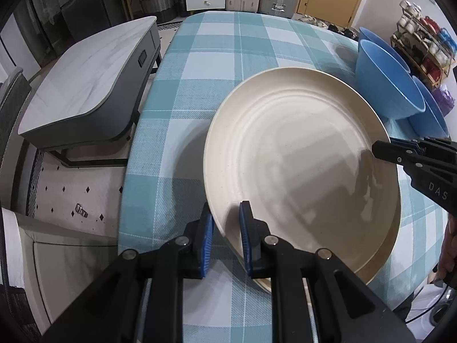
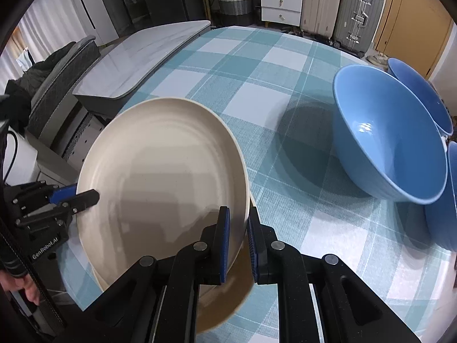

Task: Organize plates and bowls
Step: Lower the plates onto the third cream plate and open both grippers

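— What's around me?
— Blue bowls (image 2: 388,134) right of the cream plate (image 1: 300,165); another plate (image 2: 222,308) underneath, checked tablecloth (image 1: 222,57)
— My grippers?
— Left gripper (image 1: 227,237) and right gripper (image 2: 238,240) both clamp its rim

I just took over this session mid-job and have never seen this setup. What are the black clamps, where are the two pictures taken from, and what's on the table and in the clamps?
There is no robot arm: a person holds a two-finger claw in each hand, and a camera on each looks along its fingers. The left claw and the right claw each pinch the rim of the same cream plate, on opposite sides, so both are shut on it. The plate is tilted just above a second plate lying on the checked tablecloth. In the right wrist view, three blue bowls stand to the right; the nearest bowl is tipped on its side.
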A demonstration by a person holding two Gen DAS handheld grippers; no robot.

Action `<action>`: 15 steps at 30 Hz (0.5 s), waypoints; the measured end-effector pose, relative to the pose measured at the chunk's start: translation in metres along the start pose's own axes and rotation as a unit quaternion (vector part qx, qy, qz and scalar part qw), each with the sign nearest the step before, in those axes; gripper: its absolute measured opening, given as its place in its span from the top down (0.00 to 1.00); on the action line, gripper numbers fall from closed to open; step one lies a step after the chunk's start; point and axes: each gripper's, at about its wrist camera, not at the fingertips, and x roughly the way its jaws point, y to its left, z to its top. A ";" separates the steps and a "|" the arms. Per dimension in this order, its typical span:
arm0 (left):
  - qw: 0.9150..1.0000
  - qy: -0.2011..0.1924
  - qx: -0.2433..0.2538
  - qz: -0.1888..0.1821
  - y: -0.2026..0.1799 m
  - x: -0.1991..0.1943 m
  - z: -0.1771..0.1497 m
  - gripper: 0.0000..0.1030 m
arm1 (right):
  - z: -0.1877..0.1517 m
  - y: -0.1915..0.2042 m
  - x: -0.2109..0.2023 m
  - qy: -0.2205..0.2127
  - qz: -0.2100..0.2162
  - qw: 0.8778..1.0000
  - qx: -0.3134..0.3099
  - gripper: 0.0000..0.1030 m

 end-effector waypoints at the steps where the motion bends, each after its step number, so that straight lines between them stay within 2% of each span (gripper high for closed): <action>1: 1.000 -0.001 0.002 0.002 -0.001 0.000 -0.001 0.85 | -0.002 -0.001 0.000 0.000 0.002 1.000 0.001 0.88; 8: 1.000 -0.002 0.015 0.013 -0.009 -0.001 -0.010 0.84 | -0.016 0.003 -0.003 -0.008 -0.010 1.000 -0.018 0.88; 15: 0.999 -0.012 0.022 0.023 -0.012 -0.003 -0.015 0.83 | -0.025 0.000 -0.002 -0.013 0.006 1.000 -0.010 0.88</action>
